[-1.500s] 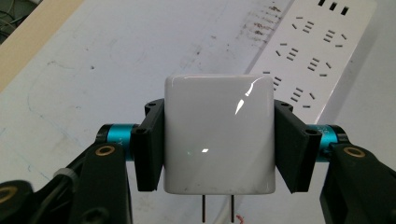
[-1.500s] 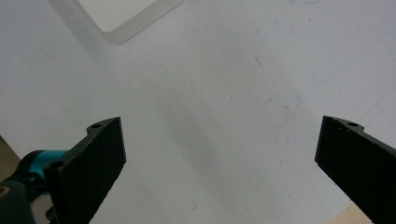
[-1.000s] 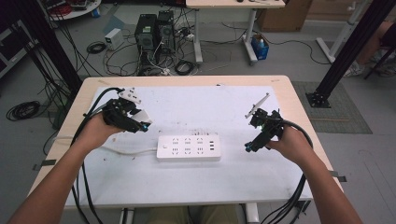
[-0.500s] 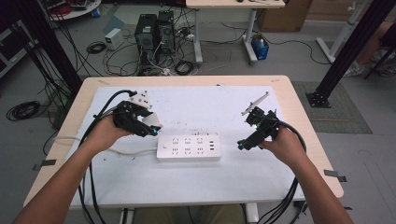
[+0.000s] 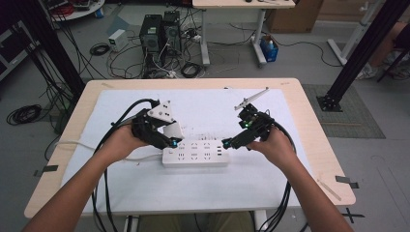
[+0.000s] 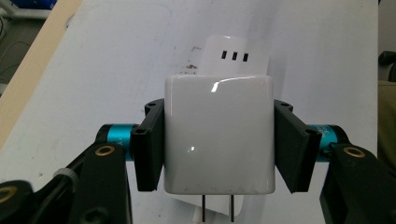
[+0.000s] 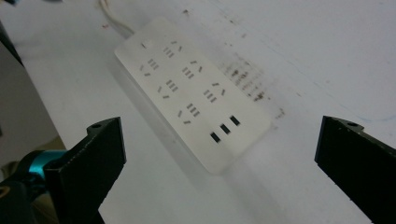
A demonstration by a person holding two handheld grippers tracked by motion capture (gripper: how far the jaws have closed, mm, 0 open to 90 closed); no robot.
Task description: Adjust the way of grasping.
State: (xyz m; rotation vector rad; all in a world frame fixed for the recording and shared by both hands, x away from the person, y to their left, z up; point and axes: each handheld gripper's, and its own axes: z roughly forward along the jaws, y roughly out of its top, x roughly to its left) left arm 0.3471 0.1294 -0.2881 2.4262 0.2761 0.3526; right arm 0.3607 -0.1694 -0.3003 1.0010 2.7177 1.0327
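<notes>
A white power strip [image 5: 196,154] lies flat on the white mat, its sockets facing up. My left gripper [image 5: 169,141] hovers over the strip's left end, shut on a white square charger [image 5: 172,130]. In the left gripper view the charger [image 6: 218,140] sits squeezed between both pads, its two metal prongs [image 6: 217,209] at the bottom edge, and the strip's USB end [image 6: 233,55] lies beyond it. My right gripper [image 5: 229,143] is open at the strip's right end. In the right gripper view the strip [image 7: 191,91] lies beyond the widely spread pads [image 7: 100,154].
The white mat [image 5: 212,108] covers most of the wooden table [image 5: 309,121] and bears dark stains [image 7: 247,79] behind the strip. The strip's white cord [image 5: 82,144] runs off to the left. Black cables trail from both grippers over the near edge.
My left gripper has carried the charger to the right, onto the strip's left end. My right gripper has moved left and down toward the strip's right end.
</notes>
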